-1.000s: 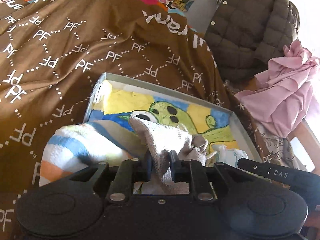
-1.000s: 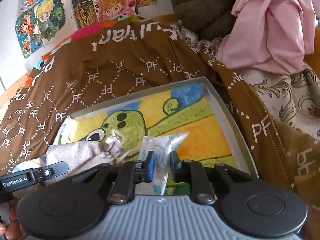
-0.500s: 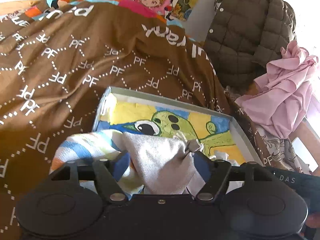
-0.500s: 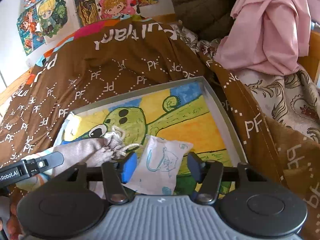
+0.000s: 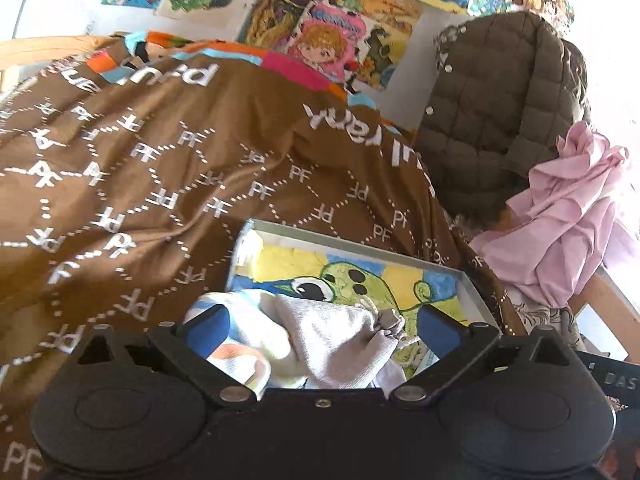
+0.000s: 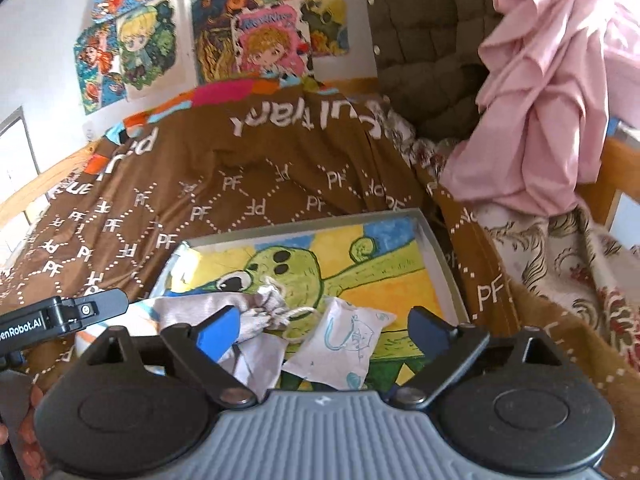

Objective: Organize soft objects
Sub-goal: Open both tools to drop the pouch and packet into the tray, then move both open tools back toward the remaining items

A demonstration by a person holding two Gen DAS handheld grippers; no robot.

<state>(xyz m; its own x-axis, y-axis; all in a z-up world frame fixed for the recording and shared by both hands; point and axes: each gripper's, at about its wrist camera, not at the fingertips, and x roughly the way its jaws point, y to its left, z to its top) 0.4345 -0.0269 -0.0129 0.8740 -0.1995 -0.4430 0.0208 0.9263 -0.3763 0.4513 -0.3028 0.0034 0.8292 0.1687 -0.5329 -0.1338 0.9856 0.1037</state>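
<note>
Three soft items lie in the tray (image 6: 444,256); both grippers' jaws gape empty.

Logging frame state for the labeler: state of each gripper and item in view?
left gripper: jaws open, holding nothing
right gripper: jaws open, holding nothing
grey drawstring pouch: lying in the box, cord end loose
white printed pouch: lying flat in the box
striped cloth: draped over the box's near left edge
box: open, no lid on
</note>
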